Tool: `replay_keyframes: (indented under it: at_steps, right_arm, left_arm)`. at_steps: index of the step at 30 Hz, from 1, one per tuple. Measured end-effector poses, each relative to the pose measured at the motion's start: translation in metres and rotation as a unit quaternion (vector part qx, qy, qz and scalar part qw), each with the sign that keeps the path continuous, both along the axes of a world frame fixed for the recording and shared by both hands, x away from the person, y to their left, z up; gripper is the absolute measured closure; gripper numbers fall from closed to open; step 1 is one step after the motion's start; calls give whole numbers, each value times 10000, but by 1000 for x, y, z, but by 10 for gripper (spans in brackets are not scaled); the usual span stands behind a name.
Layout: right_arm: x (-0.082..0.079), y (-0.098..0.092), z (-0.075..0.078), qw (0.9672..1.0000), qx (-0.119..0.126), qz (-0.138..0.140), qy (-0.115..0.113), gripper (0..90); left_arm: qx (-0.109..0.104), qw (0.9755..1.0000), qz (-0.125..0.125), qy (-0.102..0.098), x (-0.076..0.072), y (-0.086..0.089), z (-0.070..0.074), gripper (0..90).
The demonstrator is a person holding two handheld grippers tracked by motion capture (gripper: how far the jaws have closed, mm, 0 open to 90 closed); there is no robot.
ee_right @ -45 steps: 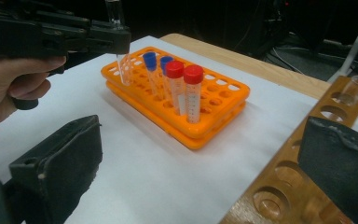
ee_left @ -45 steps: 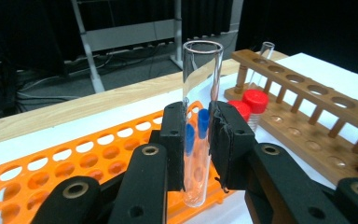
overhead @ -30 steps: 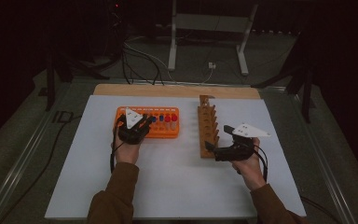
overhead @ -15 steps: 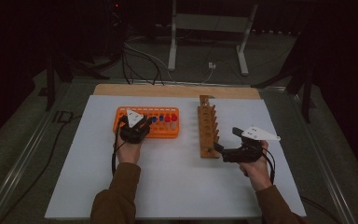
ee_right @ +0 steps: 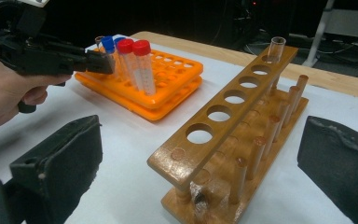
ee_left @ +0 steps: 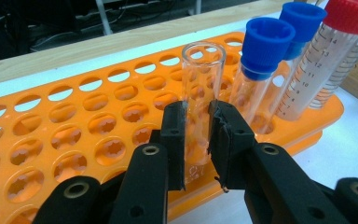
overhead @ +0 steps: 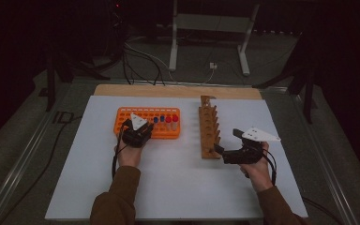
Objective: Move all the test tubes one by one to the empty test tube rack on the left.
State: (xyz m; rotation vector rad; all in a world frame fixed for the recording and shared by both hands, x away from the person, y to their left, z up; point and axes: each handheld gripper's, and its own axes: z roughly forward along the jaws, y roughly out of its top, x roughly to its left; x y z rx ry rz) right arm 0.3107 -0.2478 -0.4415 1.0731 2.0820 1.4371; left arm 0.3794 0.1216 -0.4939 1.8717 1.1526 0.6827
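From above, the left gripper (overhead: 136,131) sits over the orange rack (overhead: 122,115) near the bench's far edge. Its own view shows it pinching a clear glass tube (ee_left: 201,84) upright in the rack beside blue-capped tubes (ee_left: 261,70). The right gripper (overhead: 227,143), jaws spread, flanks the wooden rack's (ee_right: 233,121) near end.

Bench (overhead: 168,197) carries a plastic rack (overhead: 122,117) at left and a wooden rack (overhead: 208,126) at right, well apart. Capped tubes (overhead: 168,122) stand in a row at the plastic rack's right end. An open glass tube (ee_left: 200,93) stands just left of them. Another glass tube (ee_right: 276,46) sits in the wooden rack's far hole. Left hand-held gripper (overhead: 136,133) is over the plastic rack; right hand-held gripper (overhead: 229,145) is near the wooden rack's near end.
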Motion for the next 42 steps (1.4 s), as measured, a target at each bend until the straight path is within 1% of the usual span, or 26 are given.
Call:
replay_keyframes:
  at_steps: [5,8,10,12,15,17,19,23,25,26,28,30,33,36,38,39,40,42]
  right_arm:
    - [0,1,0,10000,-5,15,-1,0]
    - [0,1,-1,10000,-2,3,17,0]
    - [0,0,-1,10000,-4,7,20,0]
    - [0,1,-2,10000,-16,17,23,0]
    - [0,2,-2,10000,-25,24,45,0]
    - [0,2,-3,10000,-39,43,36,0]
    - [0,2,-3,10000,-40,51,34,0]
    - [0,2,-2,10000,-20,34,38,0]
    - [0,2,-2,10000,-18,34,27,0]
    - [0,1,-2,10000,-13,31,24,0]
    - [0,1,-2,10000,-11,30,19,0]
    - [0,2,-2,10000,-3,27,14,0]
    - [0,2,-1,10000,-5,29,4,0]
    - [0,3,-1,10000,-6,33,0,0]
    - [0,3,0,10000,4,40,-20,0]
    - [0,4,1,10000,11,37,-9,0]
    - [0,4,1,10000,12,36,-11,0]
    - [0,4,2,10000,30,36,-34,0]
  left_arm:
    - [9,10000,-4,66,1,0,-1,763]
    - [64,9999,-39,135,1,0,-3,762]
    - [26,9999,-43,129,0,1,-4,762]
    - [45,9999,-46,136,0,1,-4,762]
    - [19,9999,-38,147,1,1,-3,760]
    - [-9,9999,1,164,1,2,-3,747]
    - [-47,9998,46,197,0,5,-3,680]
    - [-123,9997,73,188,-3,11,-3,581]
    - [-258,9994,95,202,-7,16,-2,532]
    - [-365,9990,130,207,-8,19,0,498]
    - [-505,9983,184,236,-12,25,2,419]
    - [-642,9976,188,184,-18,31,7,353]
    - [-755,9969,178,131,-26,36,14,259]
    - [-813,9966,140,87,-36,39,21,166]
    - [-853,9962,182,-27,-44,42,24,139]
    - [-872,9960,176,-46,-47,44,25,103]
    - [-940,9954,174,-68,-50,46,25,75]
    - [-1001,9948,181,-103,-58,51,27,17]
